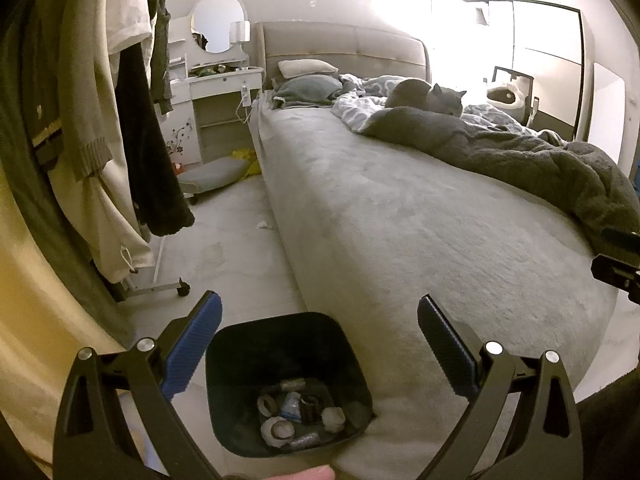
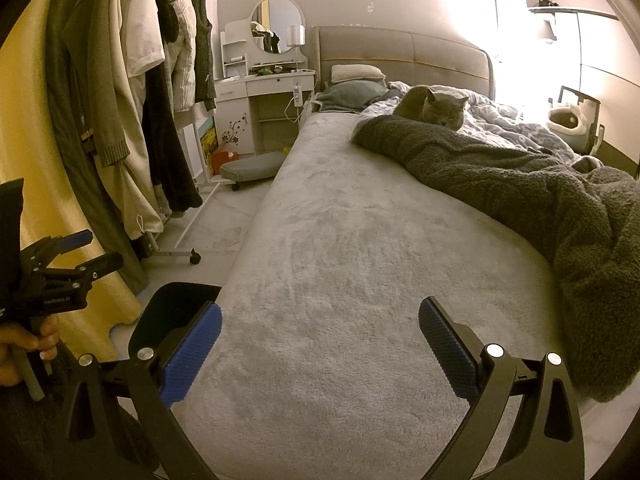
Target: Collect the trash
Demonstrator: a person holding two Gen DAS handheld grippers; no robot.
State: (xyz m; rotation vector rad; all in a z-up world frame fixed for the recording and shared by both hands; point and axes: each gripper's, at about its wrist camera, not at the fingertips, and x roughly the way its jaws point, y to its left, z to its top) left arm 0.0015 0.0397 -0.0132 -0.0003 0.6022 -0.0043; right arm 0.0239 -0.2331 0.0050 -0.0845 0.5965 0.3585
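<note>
Left gripper [image 1: 319,322]: held over the bin, aimed forward and down along the bed's edge; fingers spread wide, nothing between them. Seen from the right wrist view, a hand [image 2: 18,344] grips its handle at the left margin.
Right gripper [image 2: 320,322]: hovers low over the bed, aimed toward the headboard; fingers spread wide and empty.
Finger pads [image 1: 192,348]: blue, finely dimpled rubber on black angular arms with silver pivot pins.
Trash bin [image 1: 286,380]: dark, square-mouthed with rounded corners, walls tapering downward; stands upright on the floor, mouth facing up, touching the near corner of the bed.
Trash [image 1: 296,416]: at the bin's bottom; tape-like rings, a dark cylinder, crumpled pale and bluish scraps; long axes lie in mixed directions.
Bed [image 2: 340,280]: pale grey plush cover, long axis running away from the cameras to a padded headboard.
Blanket [image 2: 540,184]: dark, fleecy, bunched along the bed's right side.
Cat [image 2: 434,110]: grey, crouched near the pillows.
Clothes rack [image 1: 92,120]: hanging garments at left, wheeled base.
</note>
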